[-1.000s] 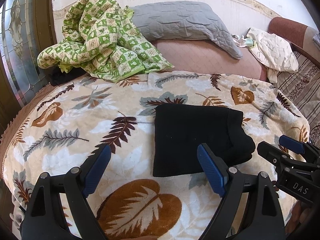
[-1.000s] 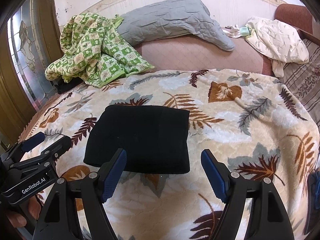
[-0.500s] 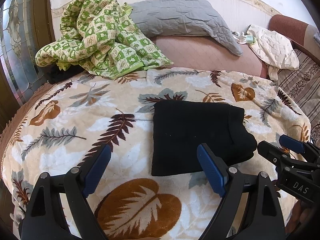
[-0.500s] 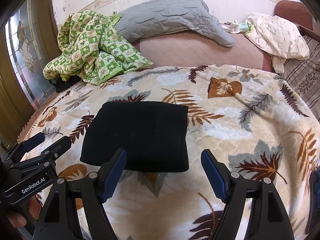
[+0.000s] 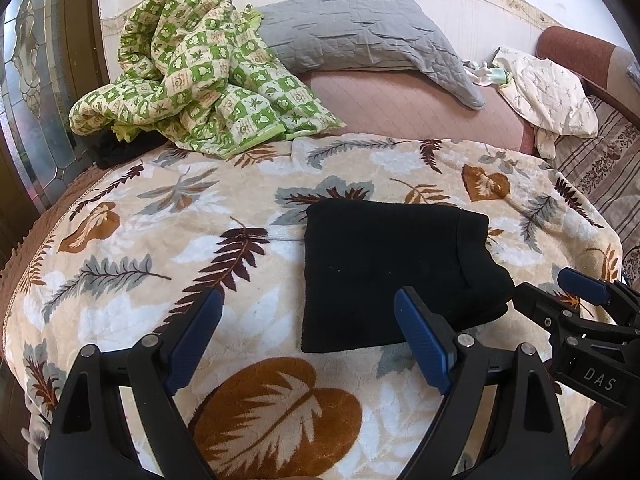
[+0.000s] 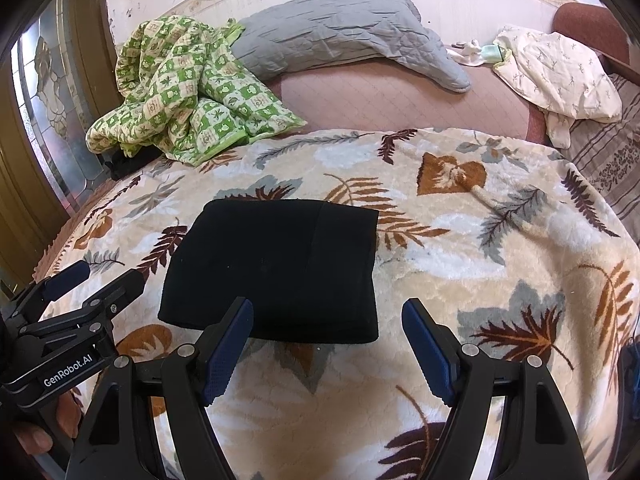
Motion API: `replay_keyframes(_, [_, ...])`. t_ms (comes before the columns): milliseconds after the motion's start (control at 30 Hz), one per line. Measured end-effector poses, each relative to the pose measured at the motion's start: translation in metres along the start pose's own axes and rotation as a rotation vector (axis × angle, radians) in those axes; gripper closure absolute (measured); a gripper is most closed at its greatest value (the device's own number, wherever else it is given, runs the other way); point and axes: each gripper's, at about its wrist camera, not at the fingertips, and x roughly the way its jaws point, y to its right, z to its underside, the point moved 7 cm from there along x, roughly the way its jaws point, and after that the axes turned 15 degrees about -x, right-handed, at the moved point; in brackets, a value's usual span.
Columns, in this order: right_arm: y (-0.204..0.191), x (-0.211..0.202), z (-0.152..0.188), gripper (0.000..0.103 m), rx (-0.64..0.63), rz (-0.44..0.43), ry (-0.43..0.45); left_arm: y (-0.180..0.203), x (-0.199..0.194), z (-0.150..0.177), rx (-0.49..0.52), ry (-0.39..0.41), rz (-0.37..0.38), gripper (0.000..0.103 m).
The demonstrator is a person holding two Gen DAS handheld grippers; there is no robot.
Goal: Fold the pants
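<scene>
Bed blanket (image 5: pixel 120 312), cream plush with brown, rust and grey leaf print, spread over most of the near surface; it bears the pants and shows bare under both grippers. Pink quilted mattress cover (image 5: pixel 400 108), exposed behind the blanket's far edge. Green-and-cream checked quilt (image 5: pixel 192 80), crumpled in a heap at the far left, its lower edge lapping onto the blanket. Grey quilted pillow (image 5: pixel 360 36), lying along the far wall, its left end against the checked quilt. Cream printed cloth (image 5: pixel 552 92), bunched at the far right. Pants (image 5: pixel 384 268), black, soft matte knit, folded into a compact, roughly rectangular, several-layered bundle; top face flat and smooth, edges mostly straight, a seam or band line running across near the right end, the right side thicker and rounded where layers stack. The bundle lies flat on the blanket near its middle, clear of the other bedding. Left gripper (image 5: pixel 308 340), black frame with blue pads, jaws well apart with nothing between them, poised above the blanket at the bundle's near left edge, apart from it. Right gripper (image 6: pixel 326 350), same make, jaws well apart and holding nothing, poised over the bundle's near right corner, not seen touching it.
</scene>
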Motion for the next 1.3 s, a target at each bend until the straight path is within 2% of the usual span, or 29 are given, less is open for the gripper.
replay_keyframes(800, [0.010, 0.001, 0.006, 0.025, 0.029, -0.007, -0.011, 0.007, 0.007, 0.009, 0.039, -0.036, -0.003, 0.014])
replay_keyframes(1300, [0.002, -0.006, 0.003, 0.025, 0.006, -0.002, -0.005, 0.004, -0.001, 0.010, 0.014, -0.042, 0.026, 0.014])
